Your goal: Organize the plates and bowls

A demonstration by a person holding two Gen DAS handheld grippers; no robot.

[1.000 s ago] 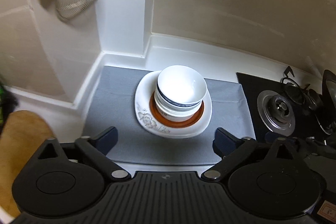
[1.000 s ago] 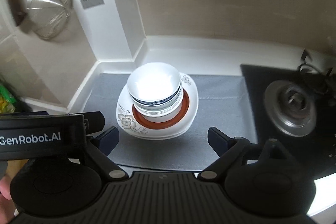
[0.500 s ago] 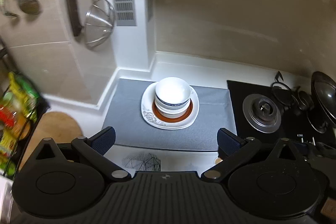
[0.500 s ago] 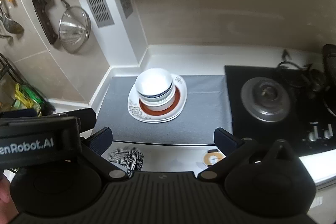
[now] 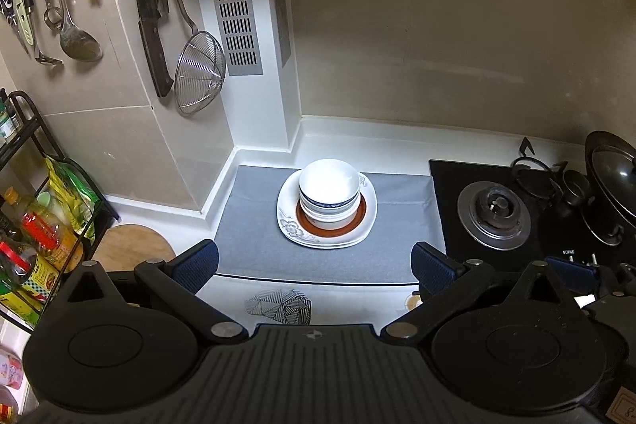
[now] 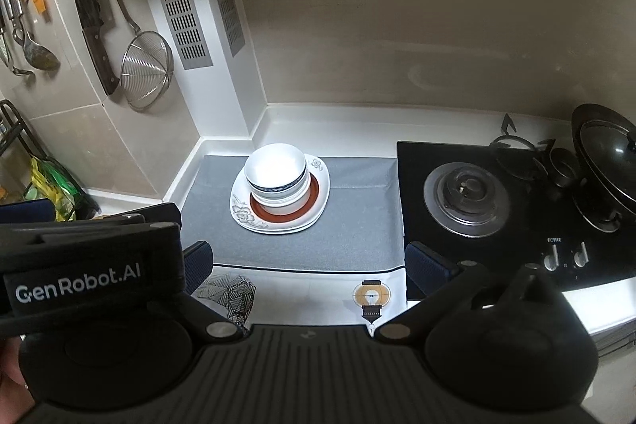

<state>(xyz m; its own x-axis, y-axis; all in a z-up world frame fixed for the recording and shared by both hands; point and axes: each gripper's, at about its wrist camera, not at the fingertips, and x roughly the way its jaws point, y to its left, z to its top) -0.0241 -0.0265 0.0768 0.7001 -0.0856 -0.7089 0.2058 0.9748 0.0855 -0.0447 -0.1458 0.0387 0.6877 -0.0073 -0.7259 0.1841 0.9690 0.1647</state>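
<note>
Both claws hang wide open and empty above the near edge of the worktop (image 5: 397, 142). Straight ahead of the left claw (image 5: 314, 263), well apart from its fingertips, a stack of white bowls (image 5: 329, 191) sits on a red-rimmed plate (image 5: 359, 215), which rests on a white flowered plate (image 5: 290, 225), all on a grey mat (image 5: 246, 225). From the right claw (image 6: 308, 259) the same stack of bowls (image 6: 276, 177) lies ahead and a little to the left, with only bare mat between.

To the right of both claws is the black hob, its burner (image 6: 465, 199) beside the mat's edge and a dark wok (image 6: 604, 150) beyond it. Up on the wall to the left hang a wire strainer (image 5: 200, 70), a cleaver (image 5: 149, 14) and a ladle (image 5: 77, 38). A rack of bottles (image 5: 35, 225) stands far left.
</note>
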